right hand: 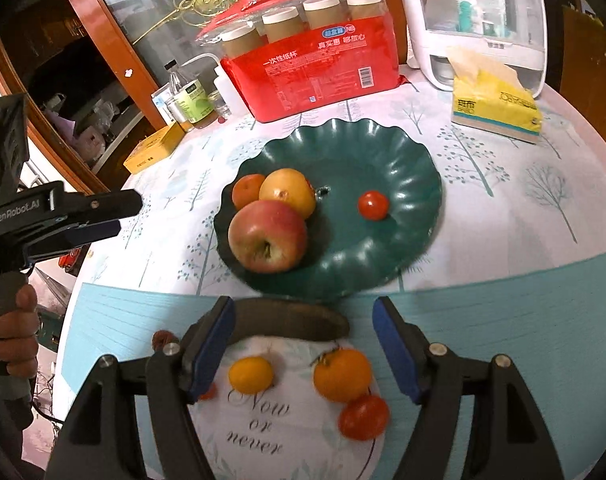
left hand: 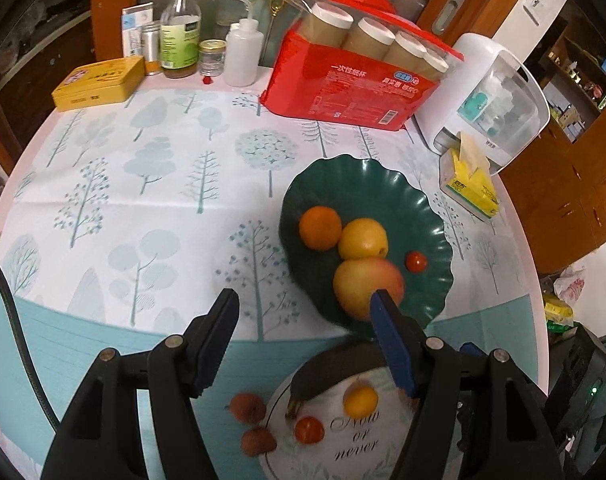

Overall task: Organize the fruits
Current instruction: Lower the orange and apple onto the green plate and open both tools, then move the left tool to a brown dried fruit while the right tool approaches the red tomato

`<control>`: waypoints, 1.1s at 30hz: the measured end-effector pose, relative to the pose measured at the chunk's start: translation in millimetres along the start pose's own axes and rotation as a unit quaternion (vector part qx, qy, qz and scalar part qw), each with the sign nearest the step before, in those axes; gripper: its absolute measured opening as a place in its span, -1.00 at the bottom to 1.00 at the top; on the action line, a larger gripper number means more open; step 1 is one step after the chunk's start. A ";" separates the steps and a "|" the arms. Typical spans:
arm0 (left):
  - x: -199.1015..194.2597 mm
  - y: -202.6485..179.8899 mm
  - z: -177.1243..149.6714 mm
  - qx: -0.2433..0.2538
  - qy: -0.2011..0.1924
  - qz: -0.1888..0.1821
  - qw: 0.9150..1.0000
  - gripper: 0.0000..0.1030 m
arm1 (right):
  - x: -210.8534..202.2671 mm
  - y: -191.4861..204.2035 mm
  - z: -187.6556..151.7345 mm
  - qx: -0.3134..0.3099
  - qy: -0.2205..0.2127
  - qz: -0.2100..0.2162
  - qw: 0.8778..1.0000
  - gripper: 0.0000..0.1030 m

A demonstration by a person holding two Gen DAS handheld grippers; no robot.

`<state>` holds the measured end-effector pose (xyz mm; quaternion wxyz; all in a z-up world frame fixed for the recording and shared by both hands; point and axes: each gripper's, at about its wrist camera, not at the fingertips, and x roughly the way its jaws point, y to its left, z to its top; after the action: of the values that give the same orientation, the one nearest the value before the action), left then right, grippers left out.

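Round table under a tree-print tablecloth [left hand: 151, 184]. Green scalloped plate [right hand: 383, 152] sits toward the middle of the table, holding a red-yellow apple [right hand: 267, 236] at its near-left side, a yellow fruit [right hand: 289, 192] touching it behind, an orange [right hand: 247, 190] at the left rim, and one cherry tomato [right hand: 373, 205] lying apart near the plate's centre. White printed plate [right hand: 271, 432] at the near edge of the table carries a darkened banana [right hand: 291, 320] along its far rim, a small yellow fruit [right hand: 250, 374], an orange tomato [right hand: 342, 374] and a red tomato [right hand: 363, 417] touching it. Two brown lychees [left hand: 251, 424] lie on the cloth just left of the white plate. Left gripper [left hand: 305, 312] above the table, jaws spread, nothing between them; in the right wrist view it shows at the left edge, gripped by a hand [right hand: 15, 324]. Right gripper [right hand: 304, 320] above the white plate, jaws spread and empty. Along the far edge: yellow tin [left hand: 99, 84], bottles [left hand: 181, 36], red pack of paper cups [left hand: 355, 80], white appliance [left hand: 491, 100], yellow tissue pack [left hand: 469, 184].
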<state>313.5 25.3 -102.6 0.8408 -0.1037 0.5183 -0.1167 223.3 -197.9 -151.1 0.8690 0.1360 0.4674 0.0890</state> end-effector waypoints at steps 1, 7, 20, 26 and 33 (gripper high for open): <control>-4.0 1.5 -3.8 0.000 -0.002 0.000 1.000 0.29 | -2.5 0.0 -2.5 0.001 -0.001 0.000 1.000 0.39; -21.9 9.6 -25.2 -0.005 -0.004 0.000 1.000 0.29 | -14.7 0.8 -20.4 0.013 0.001 0.003 1.000 0.39; -23.8 29.2 -69.6 -0.011 0.038 0.002 0.999 0.29 | -17.0 -4.1 -55.2 0.059 0.017 -0.006 0.998 0.39; -6.6 37.9 -81.4 -0.003 0.081 0.014 0.997 0.29 | -11.5 -7.3 -70.2 0.085 0.024 -0.022 0.996 0.39; 13.6 45.3 -85.4 0.014 0.121 0.015 0.992 0.29 | -1.2 -10.1 -82.9 0.123 0.021 -0.049 0.991 0.39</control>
<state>246.9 59.7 -165.2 0.7750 -0.0694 0.6161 -0.1225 153.6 -195.1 -197.0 0.8392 0.2163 0.4989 -0.0091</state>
